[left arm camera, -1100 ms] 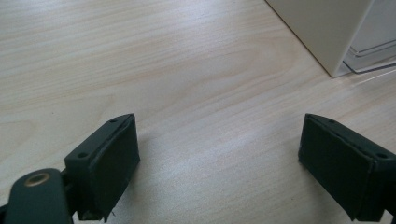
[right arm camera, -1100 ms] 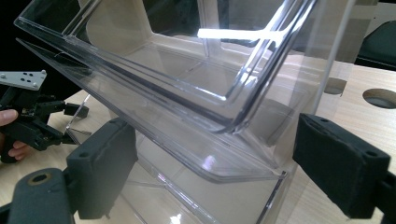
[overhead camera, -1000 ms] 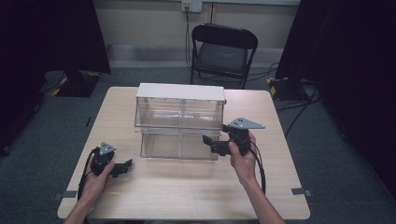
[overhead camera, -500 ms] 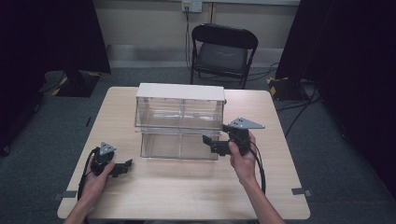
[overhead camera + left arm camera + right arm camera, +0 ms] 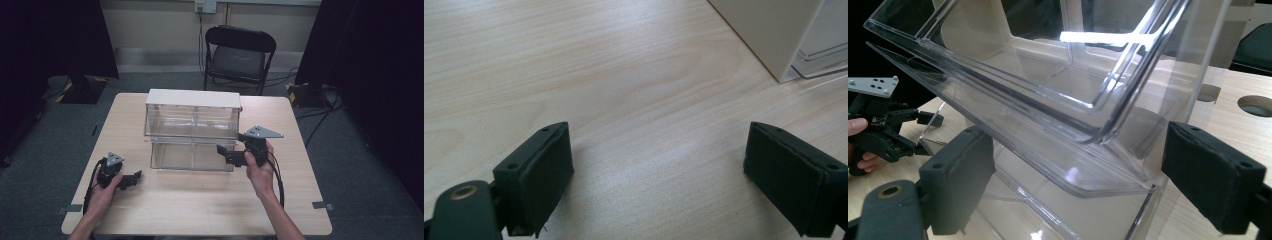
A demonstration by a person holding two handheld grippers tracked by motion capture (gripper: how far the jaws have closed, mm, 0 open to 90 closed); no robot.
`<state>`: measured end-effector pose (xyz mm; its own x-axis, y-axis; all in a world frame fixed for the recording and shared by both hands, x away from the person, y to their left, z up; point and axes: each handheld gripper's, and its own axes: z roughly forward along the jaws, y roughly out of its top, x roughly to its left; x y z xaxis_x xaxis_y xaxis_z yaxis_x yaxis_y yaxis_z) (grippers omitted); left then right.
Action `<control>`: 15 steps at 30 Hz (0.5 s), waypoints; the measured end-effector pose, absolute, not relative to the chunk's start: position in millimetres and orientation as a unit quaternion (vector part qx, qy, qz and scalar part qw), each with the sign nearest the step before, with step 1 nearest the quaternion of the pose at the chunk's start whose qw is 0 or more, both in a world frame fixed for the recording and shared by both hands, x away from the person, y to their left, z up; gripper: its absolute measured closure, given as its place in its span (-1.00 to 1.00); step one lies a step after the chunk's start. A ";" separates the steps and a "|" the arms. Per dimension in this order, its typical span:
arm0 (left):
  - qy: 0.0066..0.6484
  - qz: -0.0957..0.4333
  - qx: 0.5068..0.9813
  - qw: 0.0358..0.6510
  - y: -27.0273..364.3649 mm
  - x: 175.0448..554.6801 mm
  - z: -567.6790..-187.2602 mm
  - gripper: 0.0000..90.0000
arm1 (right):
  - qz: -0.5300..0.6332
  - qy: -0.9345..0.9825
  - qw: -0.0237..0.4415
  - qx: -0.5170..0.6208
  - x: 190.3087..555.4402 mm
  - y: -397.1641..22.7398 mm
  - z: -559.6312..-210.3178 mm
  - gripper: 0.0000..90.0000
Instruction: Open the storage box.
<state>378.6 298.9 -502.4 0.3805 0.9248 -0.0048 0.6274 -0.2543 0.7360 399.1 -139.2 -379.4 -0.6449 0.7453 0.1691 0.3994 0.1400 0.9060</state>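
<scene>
Holding my right gripper (image 5: 223, 152) at the near right corner of the clear plastic drawer cabinet (image 5: 192, 131), I am keeping its padded black jaws spread wide around the glossy drawer edge (image 5: 1088, 135), not touching it. My left gripper (image 5: 134, 177) is resting low over the pale wood-grain table (image 5: 200, 200), gaping too. Beyond, a black folding chair (image 5: 239, 55) is standing on grey carpet.

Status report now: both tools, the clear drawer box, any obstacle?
Left tool open, low over the wooden table, apart from the box. Right tool open at the clear plastic two-tier drawer box, front right corner. Nothing in the way.
</scene>
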 end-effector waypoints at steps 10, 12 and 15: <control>0.510 0.221 0.760 0.336 299.0 378.7 -502.5 -0.74 | 0.528 0.737 0.163 0.388 399.5 -139.4 -379.5 -0.72; 0.510 0.221 0.761 0.336 299.0 378.7 -502.5 -0.74 | 0.528 0.737 0.163 0.389 399.6 -139.4 -379.6 -0.72; 0.510 0.221 0.760 0.336 299.0 378.7 -502.5 -0.74 | 0.527 0.737 0.164 0.389 399.3 -139.3 -379.5 -0.72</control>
